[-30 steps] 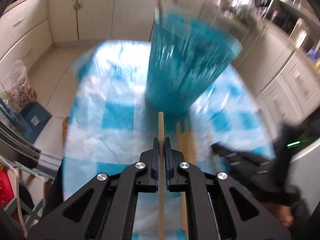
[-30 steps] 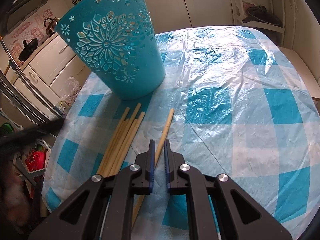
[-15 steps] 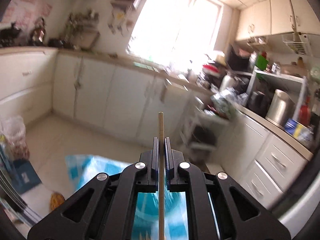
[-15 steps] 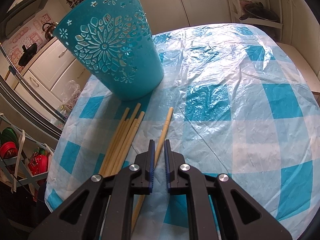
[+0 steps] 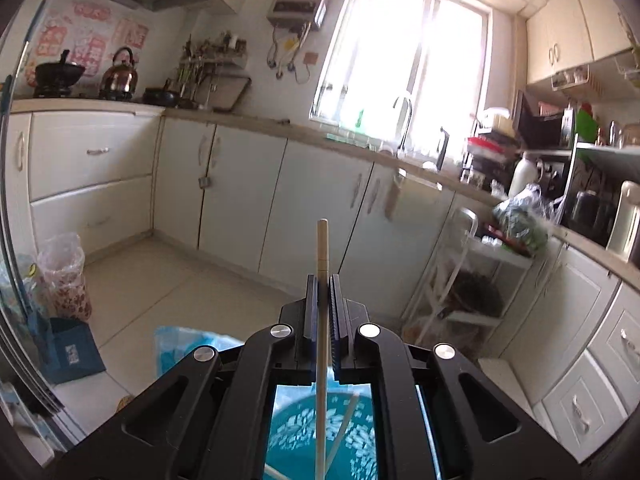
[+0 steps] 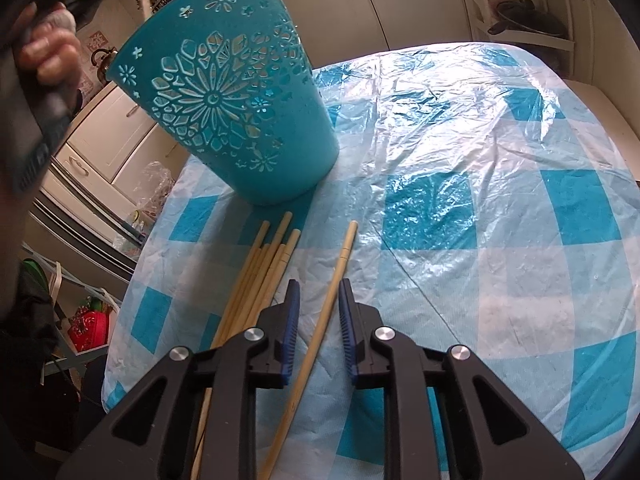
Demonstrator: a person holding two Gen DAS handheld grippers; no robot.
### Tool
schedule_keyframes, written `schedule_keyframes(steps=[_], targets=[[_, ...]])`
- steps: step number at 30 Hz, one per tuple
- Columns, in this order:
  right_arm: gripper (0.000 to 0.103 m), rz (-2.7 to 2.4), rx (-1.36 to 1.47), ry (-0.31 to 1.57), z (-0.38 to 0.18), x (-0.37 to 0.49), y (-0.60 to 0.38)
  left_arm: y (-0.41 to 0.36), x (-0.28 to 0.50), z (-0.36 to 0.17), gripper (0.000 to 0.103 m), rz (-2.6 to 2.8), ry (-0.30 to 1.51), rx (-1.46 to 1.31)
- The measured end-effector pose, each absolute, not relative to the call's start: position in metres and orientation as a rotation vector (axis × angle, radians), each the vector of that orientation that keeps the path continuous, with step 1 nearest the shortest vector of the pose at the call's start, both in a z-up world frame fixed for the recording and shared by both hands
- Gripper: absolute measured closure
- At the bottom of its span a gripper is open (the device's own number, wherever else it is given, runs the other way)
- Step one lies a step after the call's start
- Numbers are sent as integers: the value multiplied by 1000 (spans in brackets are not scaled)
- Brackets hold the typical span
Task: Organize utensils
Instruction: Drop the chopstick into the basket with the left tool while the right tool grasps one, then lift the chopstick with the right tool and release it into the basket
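Note:
My left gripper (image 5: 323, 280) is shut on a wooden chopstick (image 5: 322, 248), held upright above the teal cut-out basket (image 5: 320, 436), whose inside shows below with another chopstick in it. In the right wrist view the basket (image 6: 236, 108) stands on the blue-checked table (image 6: 500, 200). My right gripper (image 6: 319, 288) is open, its jaws either side of a single chopstick (image 6: 336, 280) lying on the cloth. A bundle of several chopsticks (image 6: 260, 280) lies just left of it.
The hand holding the left gripper (image 6: 48, 60) is at upper left over the basket. Kitchen cabinets (image 5: 240, 192), a white cart (image 5: 472, 280) and a bag on the floor (image 5: 64, 276) surround the table. The cloth has a crinkled plastic cover.
My left gripper has tilted upright with its chopstick and now sits over the basket's mouth. My right gripper has opened and come lower around the single chopstick.

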State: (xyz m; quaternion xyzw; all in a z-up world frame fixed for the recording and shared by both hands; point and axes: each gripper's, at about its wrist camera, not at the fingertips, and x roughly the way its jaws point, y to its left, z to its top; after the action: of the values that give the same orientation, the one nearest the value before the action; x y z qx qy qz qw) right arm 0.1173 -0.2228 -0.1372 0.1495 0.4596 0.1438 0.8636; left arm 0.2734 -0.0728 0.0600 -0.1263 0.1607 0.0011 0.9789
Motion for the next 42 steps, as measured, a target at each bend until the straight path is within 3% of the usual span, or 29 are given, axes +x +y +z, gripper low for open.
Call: schedule_keyframes(steps=[12,14,16,18,22,26,37,42], targets=[[83,298,290,959,-136,114,-221,-73,266,25,96,3,496,-182],[83,295,279,956,-136,114,-218,-66,258,28,87,17,512,-183],[83,293,268,954,-137,114,-214,-56,249,33,69,31,508,-196],[83,290,254,949,-137,113,-212,-42,234,40,58,47,496,-213],[83,274,185,934,-137,112,-203,-15,203,46,47,50,500,-263],[91,288,94,935,-137,113,-193,4,172,38,45,37,527,-289],[93,236,10,1005,-134,122,-177,39,110,-18,43,-13,704,-375],[97,272,212,1058,-134,119,-203,40,93,-28,41,-49,736,-361]])
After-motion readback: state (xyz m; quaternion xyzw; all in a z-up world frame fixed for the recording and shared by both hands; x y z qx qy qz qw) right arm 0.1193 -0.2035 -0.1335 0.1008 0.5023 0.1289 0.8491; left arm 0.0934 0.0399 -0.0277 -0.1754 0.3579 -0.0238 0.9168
